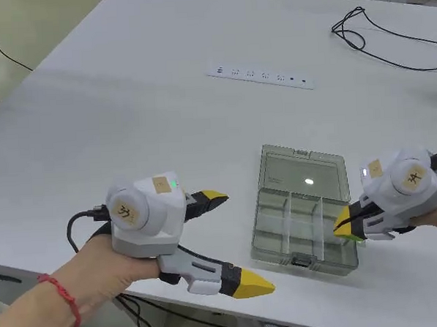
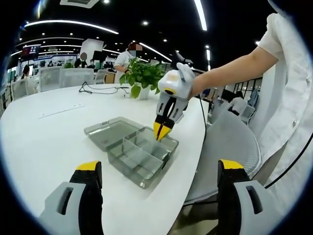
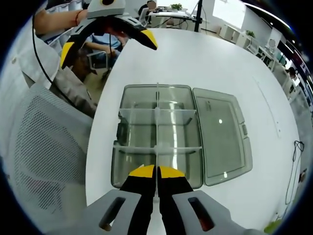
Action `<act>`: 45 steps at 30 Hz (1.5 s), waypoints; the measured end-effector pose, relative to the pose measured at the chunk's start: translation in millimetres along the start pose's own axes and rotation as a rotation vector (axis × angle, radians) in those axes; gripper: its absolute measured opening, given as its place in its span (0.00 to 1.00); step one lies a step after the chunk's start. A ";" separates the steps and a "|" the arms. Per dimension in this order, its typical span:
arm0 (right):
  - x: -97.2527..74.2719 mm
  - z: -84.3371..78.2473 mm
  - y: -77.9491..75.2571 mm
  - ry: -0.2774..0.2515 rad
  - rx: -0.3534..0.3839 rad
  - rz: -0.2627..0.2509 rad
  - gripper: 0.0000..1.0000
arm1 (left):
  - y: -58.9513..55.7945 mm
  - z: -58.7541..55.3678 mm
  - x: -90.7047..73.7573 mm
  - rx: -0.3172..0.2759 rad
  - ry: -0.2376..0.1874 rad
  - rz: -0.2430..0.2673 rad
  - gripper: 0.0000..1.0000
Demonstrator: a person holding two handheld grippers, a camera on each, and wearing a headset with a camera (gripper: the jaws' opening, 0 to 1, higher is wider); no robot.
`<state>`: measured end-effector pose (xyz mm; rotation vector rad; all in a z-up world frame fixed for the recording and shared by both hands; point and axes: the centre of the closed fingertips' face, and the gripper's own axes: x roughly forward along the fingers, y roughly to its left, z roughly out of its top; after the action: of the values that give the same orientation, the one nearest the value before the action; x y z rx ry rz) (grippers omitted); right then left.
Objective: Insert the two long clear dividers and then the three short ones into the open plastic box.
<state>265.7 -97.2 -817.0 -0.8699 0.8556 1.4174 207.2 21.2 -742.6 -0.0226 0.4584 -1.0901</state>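
The open clear plastic box [image 1: 270, 238] lies near the table's front edge, its lid [image 1: 305, 172] folded flat behind it. Clear dividers stand inside: one long one [image 3: 157, 100] runs down the middle and two cross it [image 3: 139, 110]. My right gripper [image 1: 346, 227] is at the box's right end, shut on the end of the long divider [image 3: 156, 172]. It also appears over the box [image 2: 142, 156] in the left gripper view [image 2: 162, 132]. My left gripper [image 1: 233, 241] is open and holds nothing, hanging left of the box [image 2: 159, 169].
A white power strip [image 1: 261, 75] lies mid-table and a black cable [image 1: 373, 42] loops at the far right. A grey mesh chair [image 3: 44, 147] stands off the front edge. A potted plant [image 2: 142, 78] sits at the table's far end.
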 end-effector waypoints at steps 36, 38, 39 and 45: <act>-49.5 1.9 5.6 -0.138 0.142 -0.127 0.21 | 0.2 4.0 1.3 0.006 0.006 -0.009 1.00; -55.4 2.7 7.9 -0.150 0.160 -0.141 0.24 | -0.1 4.6 0.9 0.008 0.005 -0.009 1.00; -57.5 2.4 8.7 -0.154 0.166 -0.146 0.25 | -0.3 4.6 0.7 0.008 0.006 -0.009 1.00; -71.4 1.3 11.7 -0.195 0.218 -0.181 0.29 | -1.9 4.9 -0.3 0.016 0.009 -0.012 1.00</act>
<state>255.1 -128.3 -752.6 -0.6162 0.7475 1.2029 207.3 19.5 -737.5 -0.0069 0.4582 -1.1062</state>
